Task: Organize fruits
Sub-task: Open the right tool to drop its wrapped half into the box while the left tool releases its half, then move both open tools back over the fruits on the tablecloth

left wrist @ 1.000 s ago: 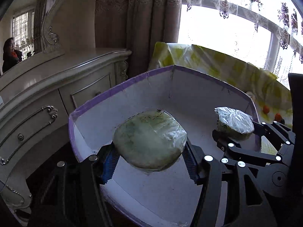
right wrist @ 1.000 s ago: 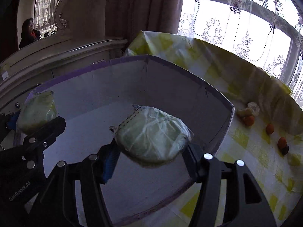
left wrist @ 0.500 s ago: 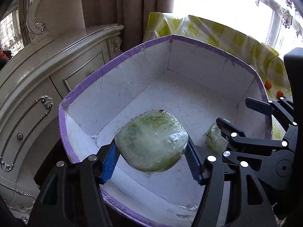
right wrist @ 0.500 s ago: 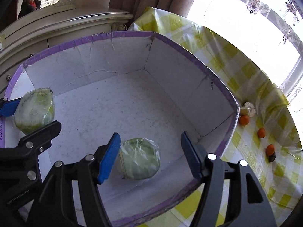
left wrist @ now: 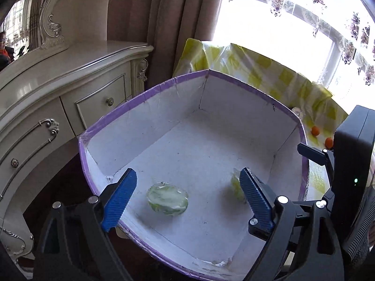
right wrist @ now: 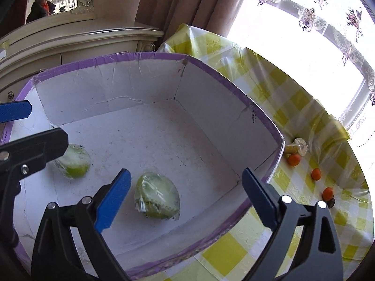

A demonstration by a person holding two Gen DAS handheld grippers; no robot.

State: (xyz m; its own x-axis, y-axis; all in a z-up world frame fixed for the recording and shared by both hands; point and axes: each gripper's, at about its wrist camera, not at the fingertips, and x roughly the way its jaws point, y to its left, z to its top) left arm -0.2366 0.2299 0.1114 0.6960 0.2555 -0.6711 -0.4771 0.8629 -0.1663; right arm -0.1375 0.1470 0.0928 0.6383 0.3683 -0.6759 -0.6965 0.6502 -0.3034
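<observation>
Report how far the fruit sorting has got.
Done: two wrapped green fruits lie on the floor of the purple-rimmed box. In hand: nothing; the left hand-held gripper and right hand-held gripper have just opened, empty. Left: the small orange fruits on the checked tablecloth beside the box.

Box (right wrist: 234, 91): white inside, purple rim.
Wrapped fruits (right wrist: 156, 195): pale green.
Worktop cloth (right wrist: 293, 89): yellow-white check.
Small fruits (right wrist: 316, 173): orange.
Tong pads (left wrist: 119, 196): blue.
Curtain (left wrist: 164, 23): brownish, patterned.

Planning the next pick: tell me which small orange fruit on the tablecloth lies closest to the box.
The orange fruit just outside the box corner, beside the yellowish wrapped item; the other two oranges lie farther along the checked cloth.
</observation>
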